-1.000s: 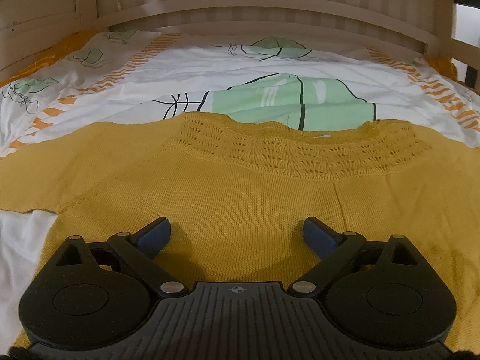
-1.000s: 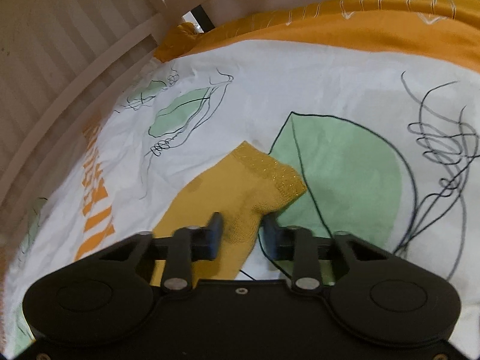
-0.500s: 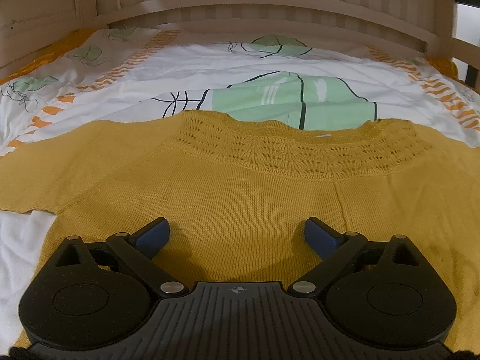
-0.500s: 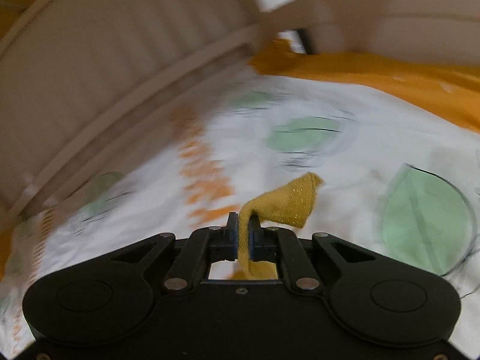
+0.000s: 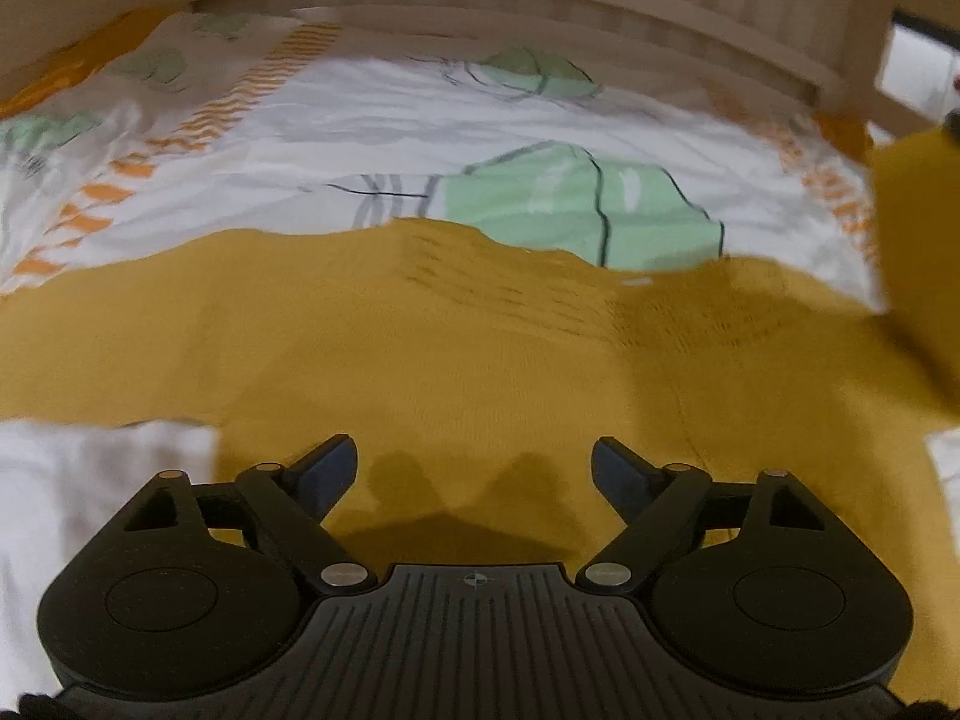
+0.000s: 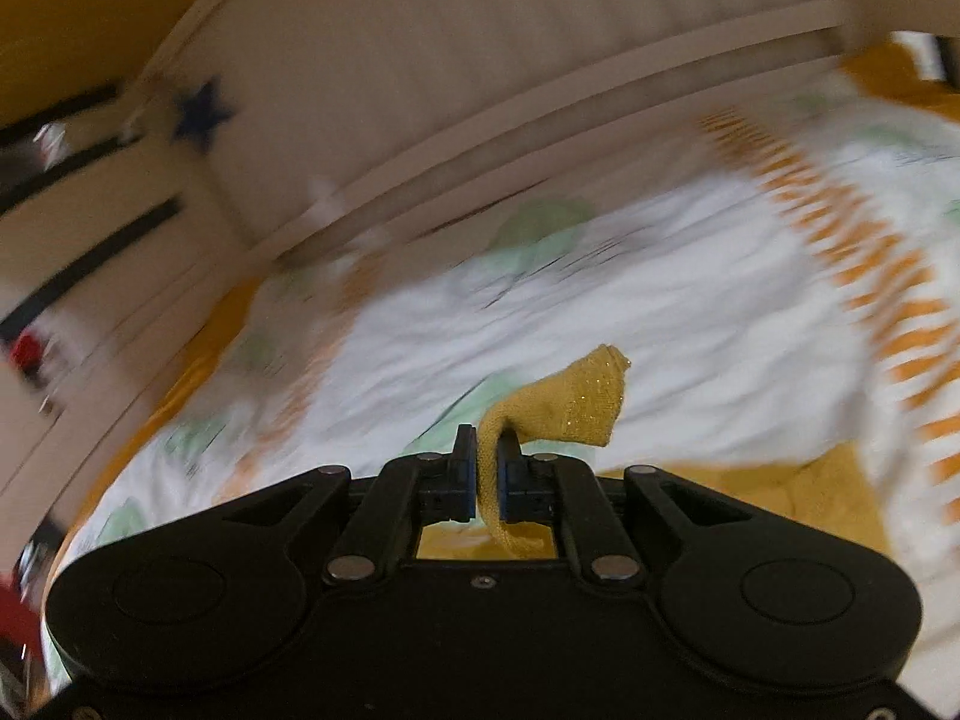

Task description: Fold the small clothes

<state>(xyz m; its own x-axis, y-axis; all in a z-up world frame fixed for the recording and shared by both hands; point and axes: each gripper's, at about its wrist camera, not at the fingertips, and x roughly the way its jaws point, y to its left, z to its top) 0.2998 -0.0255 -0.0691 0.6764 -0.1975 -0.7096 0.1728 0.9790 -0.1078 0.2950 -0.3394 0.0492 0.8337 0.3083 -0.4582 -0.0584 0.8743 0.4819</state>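
1. While the left gripper (image 5: 474, 468) hovers over the yellow sweater (image 5: 456, 348) spread on the bedsheet (image 5: 372, 138), its empty jaws are closing; they may snag and bunch the knit.
2. Clamped on the sleeve cuff (image 6: 570, 402), the right gripper (image 6: 487, 474) holds only a narrow strip; fast travel may pull it free.

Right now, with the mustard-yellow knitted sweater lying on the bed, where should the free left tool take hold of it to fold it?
Probably the left sleeve of the mustard-yellow knitted sweater, at its outer end. It lies flat, spread sideways over the leaf-print bedcover, so coming down from above onto its edge seems easiest. The left tool is closing, nothing between its jaws; the right tool already pinches the other sleeve's cuff.
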